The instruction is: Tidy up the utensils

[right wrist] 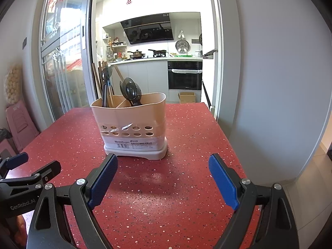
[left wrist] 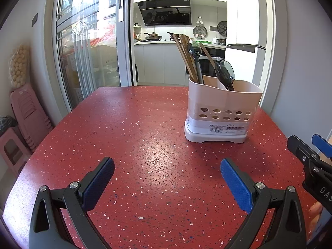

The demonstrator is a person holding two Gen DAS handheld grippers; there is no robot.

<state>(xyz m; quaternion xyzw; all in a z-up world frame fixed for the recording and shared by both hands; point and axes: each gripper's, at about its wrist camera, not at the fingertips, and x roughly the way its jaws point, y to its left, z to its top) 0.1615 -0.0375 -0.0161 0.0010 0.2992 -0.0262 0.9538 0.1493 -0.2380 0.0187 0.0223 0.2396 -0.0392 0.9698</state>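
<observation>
A beige two-compartment utensil holder [left wrist: 222, 108] [right wrist: 130, 122] stands upright on the red speckled table [left wrist: 128, 137] [right wrist: 186, 124]. Its left compartment holds wooden chopsticks [left wrist: 184, 56] [right wrist: 97, 81] and a dark spoon [left wrist: 194, 51] [right wrist: 106, 74]. Its right compartment holds two dark translucent spoons [left wrist: 225, 72] [right wrist: 130, 89]. My left gripper [left wrist: 167, 169] is open and empty, near the table's front, left of the holder. My right gripper [right wrist: 162, 166] is open and empty, just in front of the holder; it also shows at the right edge of the left wrist view [left wrist: 309, 147].
Stacked pink plastic stools [left wrist: 27, 112] [right wrist: 18, 120] stand on the floor left of the table. A glass sliding door [left wrist: 87, 47] and an open kitchen doorway lie behind the table. A grey wall [right wrist: 269, 83] runs along the table's right side.
</observation>
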